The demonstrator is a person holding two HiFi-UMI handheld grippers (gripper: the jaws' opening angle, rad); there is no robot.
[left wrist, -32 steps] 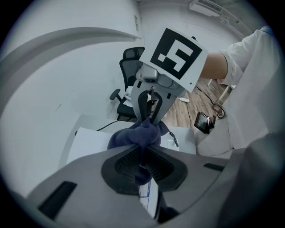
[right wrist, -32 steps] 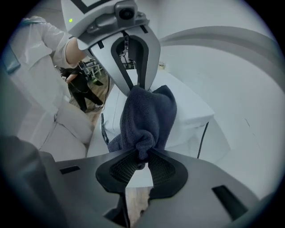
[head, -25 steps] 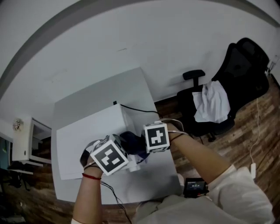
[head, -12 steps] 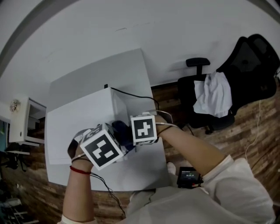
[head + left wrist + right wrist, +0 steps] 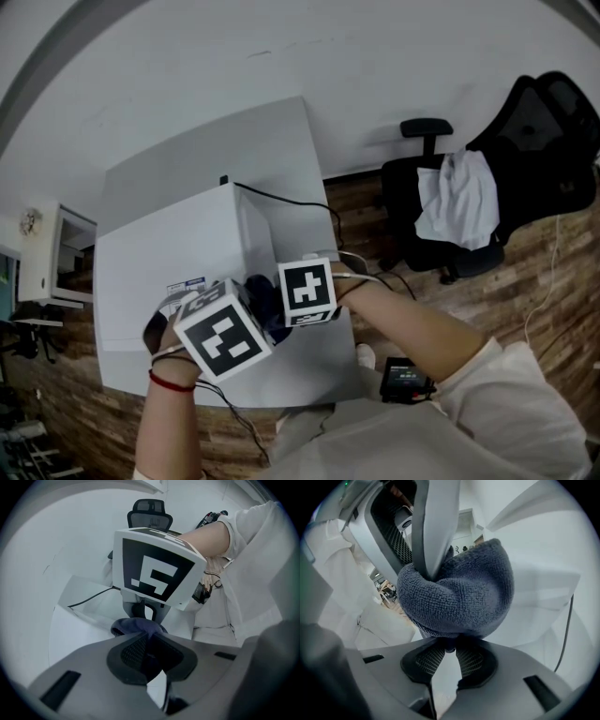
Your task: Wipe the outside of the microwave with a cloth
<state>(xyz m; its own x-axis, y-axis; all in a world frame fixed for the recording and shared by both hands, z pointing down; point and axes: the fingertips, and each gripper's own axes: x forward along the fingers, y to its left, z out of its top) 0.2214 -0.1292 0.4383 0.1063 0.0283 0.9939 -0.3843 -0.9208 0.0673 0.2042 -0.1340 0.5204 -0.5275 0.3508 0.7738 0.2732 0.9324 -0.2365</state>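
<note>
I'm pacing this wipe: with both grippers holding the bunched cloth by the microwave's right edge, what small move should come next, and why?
Probably lower the cloth onto the microwave near its right edge. The left gripper and right gripper are both shut on the cloth, bunched between them, and no view shows it pressed flat against the casing yet.

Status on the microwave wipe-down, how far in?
Done: the cloth is picked up, pinched by both the left gripper and the right gripper. In hand: it is bunched by the near right corner of the microwave. Left: wiping the outside; nothing shows which faces have been wiped.
</note>
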